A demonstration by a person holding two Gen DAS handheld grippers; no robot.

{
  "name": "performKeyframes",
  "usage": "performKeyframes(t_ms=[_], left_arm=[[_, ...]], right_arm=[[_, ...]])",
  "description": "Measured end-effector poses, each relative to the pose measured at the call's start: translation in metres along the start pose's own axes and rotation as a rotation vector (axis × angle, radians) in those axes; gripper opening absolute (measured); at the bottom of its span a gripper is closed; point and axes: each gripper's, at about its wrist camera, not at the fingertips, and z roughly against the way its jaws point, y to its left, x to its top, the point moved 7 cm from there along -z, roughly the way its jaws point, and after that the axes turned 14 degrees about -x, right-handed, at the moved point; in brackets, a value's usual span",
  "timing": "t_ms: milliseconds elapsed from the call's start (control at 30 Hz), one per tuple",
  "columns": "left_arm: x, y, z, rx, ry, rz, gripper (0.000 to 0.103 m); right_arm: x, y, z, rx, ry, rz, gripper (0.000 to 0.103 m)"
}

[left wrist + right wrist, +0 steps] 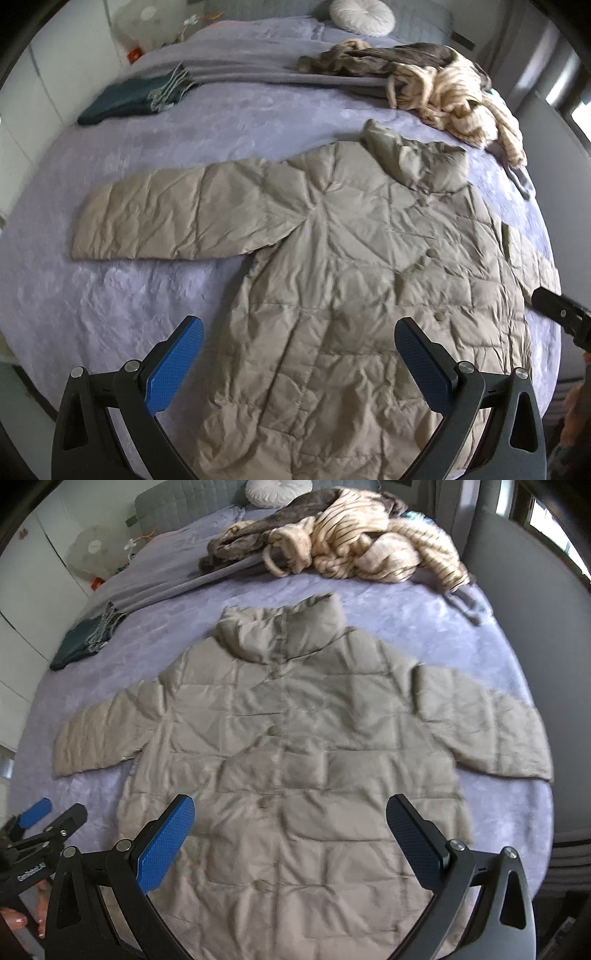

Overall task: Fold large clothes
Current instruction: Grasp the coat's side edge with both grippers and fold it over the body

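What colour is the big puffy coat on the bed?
The coat is a plain beige-tan, quilted in squares. The right wrist view shows it best.

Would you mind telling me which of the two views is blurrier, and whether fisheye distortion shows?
Right wrist view: the jacket is softly blurred, especially its collar. Left wrist view: quilting sharper. Both: the bed edge bows strongly, corners vignetted black.

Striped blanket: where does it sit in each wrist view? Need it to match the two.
Left wrist: the striped blanket is at the upper right, heaped near the bed's far edge, beyond the coat's collar.
Right wrist: the striped blanket is at top centre-right, straight beyond the collar.
Shared landmark: the round white cushion at the head of the bed, just left of the blanket heap in both.
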Motion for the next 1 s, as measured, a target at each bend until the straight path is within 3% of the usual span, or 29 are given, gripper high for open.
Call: performKeyframes(t_ms=[167,467,600,800,933,1000], left_arm=[[-0.007,0.04,-0.016,-0.059,-0.017,0.103,0.103],[0.0,0.143,-0.07,-0.23,-0.085,0.35,0.103],[0.013,0.2,-0.099,-0.255,-0.104,0.482,0.103],[0.043,0.266,-0.117,-0.273,-0.187,0.595,0.103],[0.071,0.3,-0.115,-0.255,-0.254,0.594,0.103],[0.08,0.311,-0.115,-0.208,-0.277,0.581,0.094]], right_arm=[[-0.001,0.044,-0.02,0.081,0.018,0.032,0.103],[-0.021,0.121,-0.078,0.083,0.149,0.169,0.103],[-0.023,0.146,-0.099,0.092,0.178,0.177,0.103],[-0.015,0.174,-0.117,0.104,0.165,0.178,0.103],[-0.004,0.191,-0.13,0.122,0.157,0.178,0.103],[0.003,0.202,-0.134,0.137,0.151,0.174,0.103]])
